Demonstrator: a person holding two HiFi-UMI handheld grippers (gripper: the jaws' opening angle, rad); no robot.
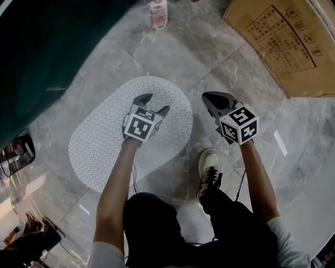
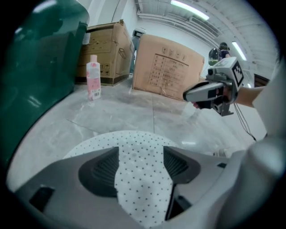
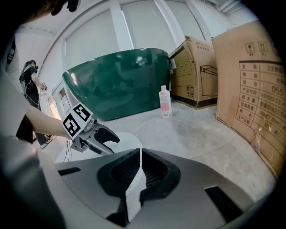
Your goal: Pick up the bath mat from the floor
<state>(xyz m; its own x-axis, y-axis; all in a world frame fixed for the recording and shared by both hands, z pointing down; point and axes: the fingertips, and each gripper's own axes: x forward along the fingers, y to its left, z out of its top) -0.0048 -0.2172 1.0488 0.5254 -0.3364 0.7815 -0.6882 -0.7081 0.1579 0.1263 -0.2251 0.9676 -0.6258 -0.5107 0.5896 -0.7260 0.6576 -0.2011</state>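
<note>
far left: a big dark green plastic tub [image 1: 47,47]. next to it, flat on the grey stone floor [image 1: 220,63], the white oval bath mat with small dark dots [image 1: 99,141]. not picked up yet.

over the right part of the mat, the left gripper [image 1: 156,103], tipped down at it. jaws wide apart, with nothing pinched. only the dotted mat to see through the gap. hard to tell if the tips touch it.

far behind, up by the top edge, a small pink and white plastic bottle [image 1: 158,13], standing up, well apart from the mat.

just right of the mat, a pale shoe with dark laces [image 1: 209,167] on the floor.

above the shoe, the right gripper [image 1: 208,97], over bare floor just beside the mat's right edge. jaws pressed together, holding nothing.

far right: a big brown cardboard box [image 1: 282,47] with black print on it, standing on the floor, well apart from the mat.
</note>
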